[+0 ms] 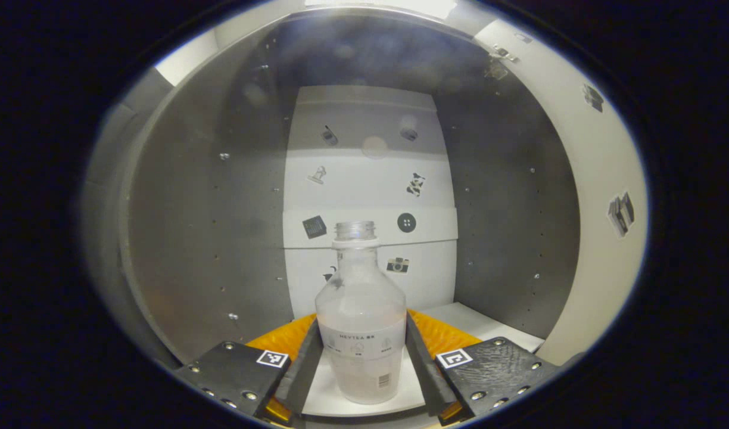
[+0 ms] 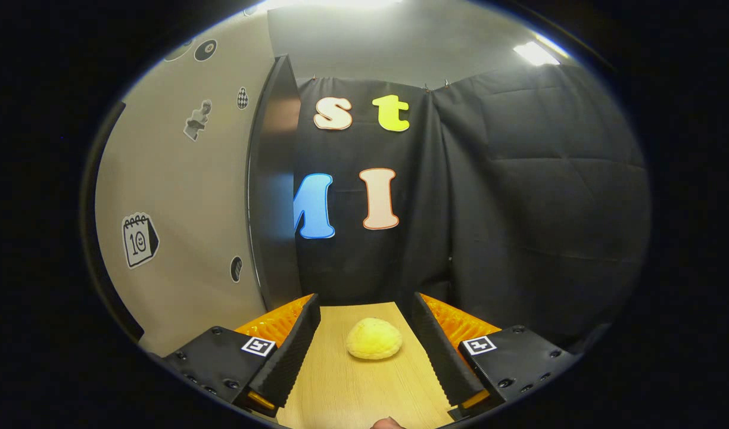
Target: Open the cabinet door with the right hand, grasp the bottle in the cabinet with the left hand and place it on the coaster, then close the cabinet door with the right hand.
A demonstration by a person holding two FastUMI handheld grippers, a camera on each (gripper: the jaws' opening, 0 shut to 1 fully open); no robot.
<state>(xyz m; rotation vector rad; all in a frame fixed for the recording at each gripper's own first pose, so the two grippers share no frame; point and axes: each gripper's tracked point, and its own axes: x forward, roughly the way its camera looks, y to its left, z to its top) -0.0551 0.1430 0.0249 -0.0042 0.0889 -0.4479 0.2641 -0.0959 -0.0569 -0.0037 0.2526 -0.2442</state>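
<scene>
A frosted, capless plastic bottle (image 1: 360,322) stands upright on the white shelf floor (image 1: 483,325) inside the grey-walled cabinet. My left gripper (image 1: 362,320) is open, reaching into the cabinet with one finger on each side of the bottle's body; the fingertips lie right at its sides, and I cannot tell whether they touch. The cabinet door (image 1: 606,179) stands swung open at the right, its hinge (image 1: 504,55) up top. In the right gripper view, my right gripper (image 2: 365,310) is open and holds nothing, beside the door's dark edge (image 2: 274,179).
A pale yellow, rounded lumpy thing (image 2: 373,338) lies on the wooden table (image 2: 346,387) just ahead of the right gripper. The door's stickered face (image 2: 180,196) rises to the left of it. The cabinet's back panel (image 1: 370,179) carries several stickers.
</scene>
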